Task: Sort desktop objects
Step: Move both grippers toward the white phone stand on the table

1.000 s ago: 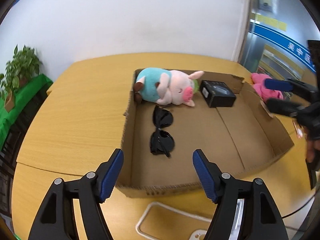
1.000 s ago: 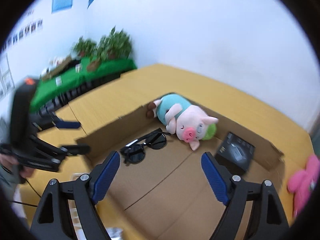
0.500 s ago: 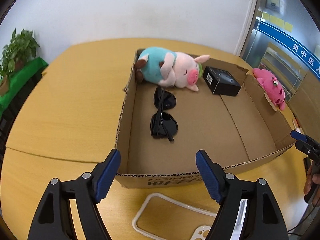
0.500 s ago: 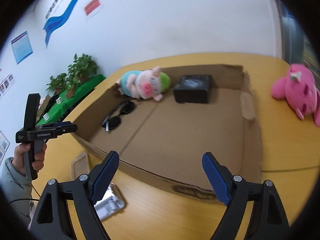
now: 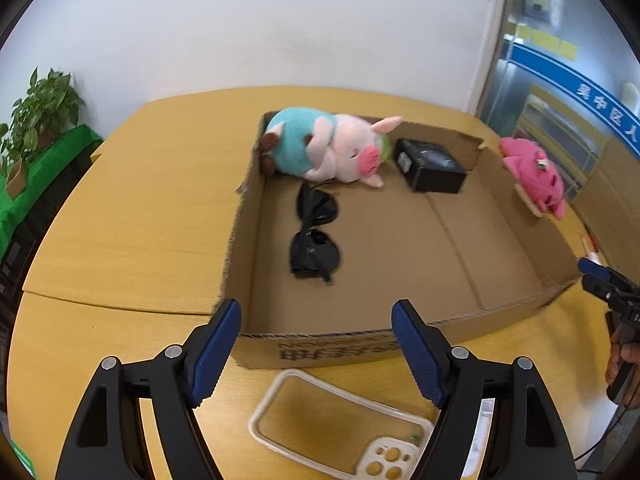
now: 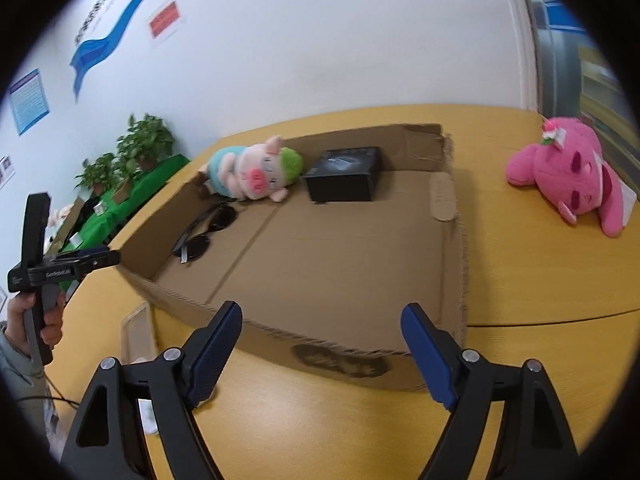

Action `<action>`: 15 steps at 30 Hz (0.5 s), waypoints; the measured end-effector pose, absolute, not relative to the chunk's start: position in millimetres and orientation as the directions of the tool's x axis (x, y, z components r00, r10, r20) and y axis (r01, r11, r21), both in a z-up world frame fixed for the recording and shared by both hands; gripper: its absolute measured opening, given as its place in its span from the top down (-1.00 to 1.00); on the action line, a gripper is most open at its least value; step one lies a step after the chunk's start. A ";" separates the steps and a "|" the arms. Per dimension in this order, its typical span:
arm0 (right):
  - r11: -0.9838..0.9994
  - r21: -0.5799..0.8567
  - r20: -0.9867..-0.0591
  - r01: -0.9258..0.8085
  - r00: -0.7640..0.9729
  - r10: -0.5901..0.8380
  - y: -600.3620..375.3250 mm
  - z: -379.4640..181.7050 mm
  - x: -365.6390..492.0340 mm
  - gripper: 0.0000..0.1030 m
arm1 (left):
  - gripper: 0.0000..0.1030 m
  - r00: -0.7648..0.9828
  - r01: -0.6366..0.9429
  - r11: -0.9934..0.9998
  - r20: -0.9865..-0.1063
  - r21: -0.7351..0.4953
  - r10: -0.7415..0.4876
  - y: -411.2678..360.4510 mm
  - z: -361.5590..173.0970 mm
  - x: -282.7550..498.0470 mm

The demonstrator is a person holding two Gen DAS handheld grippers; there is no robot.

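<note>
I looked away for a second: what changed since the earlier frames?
The right gripper swung from over the cardboard box to its near corner, rolling level. Nothing grabbed or released; both grippers open. Pig plush, sunglasses, black box, pink plush unmoved.

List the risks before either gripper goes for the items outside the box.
1. The phone case lies flat against the cardboard box; the open left gripper may nudge the box or slip off the thin rim.
2. The pink plush lies across the box's corner from the open right gripper; reaching for it may snag the torn wall.
</note>
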State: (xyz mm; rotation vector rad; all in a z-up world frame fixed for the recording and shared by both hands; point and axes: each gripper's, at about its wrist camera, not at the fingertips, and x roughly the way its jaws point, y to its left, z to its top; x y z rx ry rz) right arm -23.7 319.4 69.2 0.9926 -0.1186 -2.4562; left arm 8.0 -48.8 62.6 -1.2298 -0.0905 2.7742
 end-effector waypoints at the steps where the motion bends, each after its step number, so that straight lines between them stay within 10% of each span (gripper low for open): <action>1: -0.868 0.257 -0.623 0.425 -0.613 -0.485 313.4 73.1 -16.1 -0.63 | -0.58 -0.673 -0.092 -0.991 -0.728 -0.093 0.131 -43.9 65.6 13.8; 15: -0.638 0.328 -0.693 0.697 -0.281 -0.664 191.7 11.8 23.5 -0.63 | -0.58 -0.583 -0.252 -0.956 -0.764 -0.152 0.275 5.9 34.8 82.1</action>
